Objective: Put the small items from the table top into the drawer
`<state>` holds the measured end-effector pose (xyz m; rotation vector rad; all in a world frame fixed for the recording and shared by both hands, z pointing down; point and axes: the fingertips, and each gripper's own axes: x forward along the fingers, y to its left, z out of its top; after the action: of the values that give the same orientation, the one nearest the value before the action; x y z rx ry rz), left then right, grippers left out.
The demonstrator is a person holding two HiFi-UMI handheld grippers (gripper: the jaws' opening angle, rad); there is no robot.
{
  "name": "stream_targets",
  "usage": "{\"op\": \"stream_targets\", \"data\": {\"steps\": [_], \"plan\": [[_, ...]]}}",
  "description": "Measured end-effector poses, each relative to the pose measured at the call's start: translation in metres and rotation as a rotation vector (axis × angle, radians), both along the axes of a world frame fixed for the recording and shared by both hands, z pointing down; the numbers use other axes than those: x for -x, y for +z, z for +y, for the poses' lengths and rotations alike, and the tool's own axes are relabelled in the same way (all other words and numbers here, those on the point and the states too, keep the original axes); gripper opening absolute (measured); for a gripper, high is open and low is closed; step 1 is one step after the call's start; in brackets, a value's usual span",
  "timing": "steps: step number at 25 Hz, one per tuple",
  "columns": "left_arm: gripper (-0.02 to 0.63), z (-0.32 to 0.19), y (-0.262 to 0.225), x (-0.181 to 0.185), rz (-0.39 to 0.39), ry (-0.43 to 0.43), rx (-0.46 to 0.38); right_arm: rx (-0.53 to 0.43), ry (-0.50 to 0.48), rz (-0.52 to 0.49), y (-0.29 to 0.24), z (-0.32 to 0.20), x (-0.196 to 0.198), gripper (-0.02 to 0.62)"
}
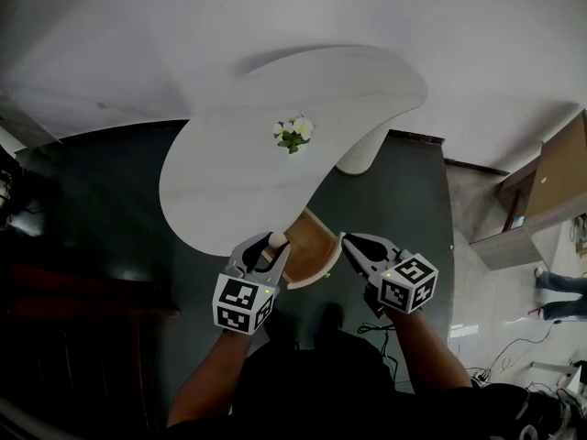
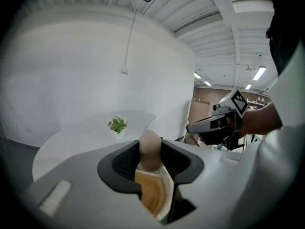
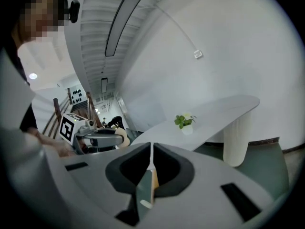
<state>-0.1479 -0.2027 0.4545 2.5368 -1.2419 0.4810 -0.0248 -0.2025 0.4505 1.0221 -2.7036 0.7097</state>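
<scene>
My left gripper (image 1: 274,244) is shut on a small beige egg-shaped item (image 2: 150,149) and holds it just above the open drawer (image 1: 307,250), whose wooden inside (image 2: 151,194) shows under the jaws. The drawer sticks out from below the near edge of the white curved table (image 1: 238,172). My right gripper (image 1: 348,239) hovers beside the drawer's right end with its jaws shut and nothing visible between them. In the right gripper view the left gripper (image 3: 97,138) and the beige item (image 3: 125,137) appear at the left.
A small white pot with a green plant (image 1: 293,134) stands in the middle of the table. A white ribbed pedestal (image 1: 362,149) carries the table's far end. Dark green floor lies around it, and a wooden desk (image 1: 541,200) stands far right.
</scene>
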Motion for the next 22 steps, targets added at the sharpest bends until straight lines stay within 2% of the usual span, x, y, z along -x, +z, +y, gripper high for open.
{"op": "stream_targets", "data": {"steps": [3, 7, 12, 22], "plan": [[0.144, -0.001, 0.013, -0.019, 0.007, -0.027, 0.026, 0.011, -0.057, 0.021, 0.009, -0.001, -0.014, 0.012], [0.144, -0.006, 0.034, -0.042, -0.011, -0.036, 0.053, 0.028, -0.080, 0.035, 0.025, -0.016, -0.035, 0.012], [0.144, -0.006, 0.076, -0.059, -0.027, -0.023, 0.127, 0.077, -0.105, 0.036, 0.052, -0.026, -0.036, 0.012], [0.144, -0.030, 0.167, -0.070, -0.048, 0.045, 0.249, 0.158, -0.026, 0.034, 0.115, -0.071, -0.041, 0.012]]}}
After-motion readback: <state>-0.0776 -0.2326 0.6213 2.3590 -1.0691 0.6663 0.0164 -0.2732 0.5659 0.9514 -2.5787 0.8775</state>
